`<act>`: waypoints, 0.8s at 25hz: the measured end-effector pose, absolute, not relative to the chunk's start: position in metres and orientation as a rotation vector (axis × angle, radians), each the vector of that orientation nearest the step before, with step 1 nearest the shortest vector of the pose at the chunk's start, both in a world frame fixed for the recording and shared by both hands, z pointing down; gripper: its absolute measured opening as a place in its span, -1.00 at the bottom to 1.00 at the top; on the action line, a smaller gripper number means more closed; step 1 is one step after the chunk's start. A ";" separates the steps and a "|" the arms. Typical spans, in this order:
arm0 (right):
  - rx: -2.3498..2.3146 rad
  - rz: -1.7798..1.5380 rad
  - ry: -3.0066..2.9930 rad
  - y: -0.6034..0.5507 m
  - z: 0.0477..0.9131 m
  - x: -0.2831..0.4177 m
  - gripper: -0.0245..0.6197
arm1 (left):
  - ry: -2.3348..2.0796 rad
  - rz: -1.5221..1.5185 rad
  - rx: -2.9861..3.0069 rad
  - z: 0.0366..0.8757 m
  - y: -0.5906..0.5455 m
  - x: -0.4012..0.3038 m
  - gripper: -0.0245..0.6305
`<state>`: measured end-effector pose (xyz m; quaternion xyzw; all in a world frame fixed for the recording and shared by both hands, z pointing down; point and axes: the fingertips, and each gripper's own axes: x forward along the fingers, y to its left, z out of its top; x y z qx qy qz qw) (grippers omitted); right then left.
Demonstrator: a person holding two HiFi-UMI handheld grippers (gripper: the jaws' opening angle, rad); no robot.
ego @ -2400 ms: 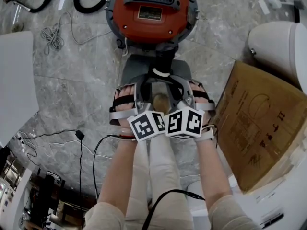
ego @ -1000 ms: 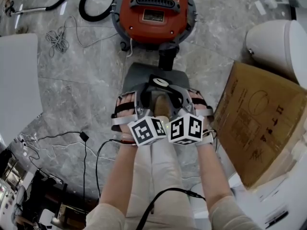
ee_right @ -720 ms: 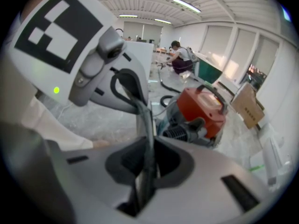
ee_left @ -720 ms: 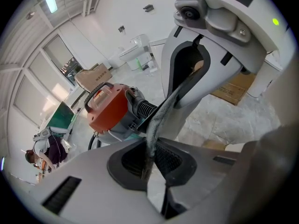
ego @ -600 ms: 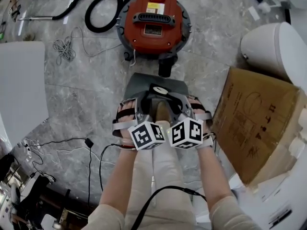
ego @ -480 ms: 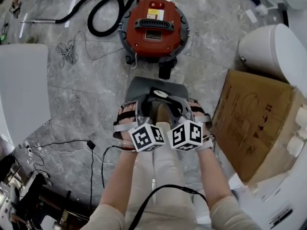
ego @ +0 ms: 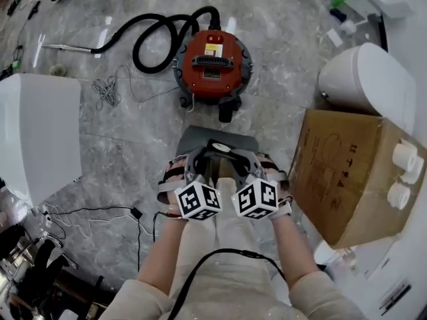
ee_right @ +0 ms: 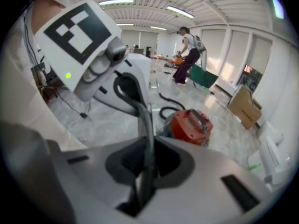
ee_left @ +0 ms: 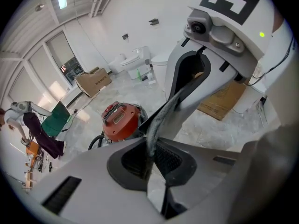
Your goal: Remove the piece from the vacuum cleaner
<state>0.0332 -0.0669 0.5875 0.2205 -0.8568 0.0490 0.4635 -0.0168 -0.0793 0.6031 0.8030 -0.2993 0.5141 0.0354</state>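
Status: grey nozzle piece [ego: 217,136] is off the red canister vacuum cleaner [ego: 212,59], held in the air between vacuum and operator, well apart from the black inlet port [ego: 227,112]. Left gripper [ee_left: 150,160] and right gripper [ee_right: 145,171] are each clamped on a thin edge at opposite sides of the piece. Removal looks done; judged remaining: set the piece down. Orientation: flat plate, long axis running left to right between the two grippers, far edge toward the vacuum, white-rimmed socket [ego: 222,147] facing up and toward the vacuum. Hose [ego: 157,35] remains attached at the canister's far side.
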 end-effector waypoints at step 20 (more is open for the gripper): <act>0.558 0.132 -2.251 -0.059 0.426 0.028 -0.80 | -0.852 1.217 2.442 0.441 -0.072 -0.018 -0.78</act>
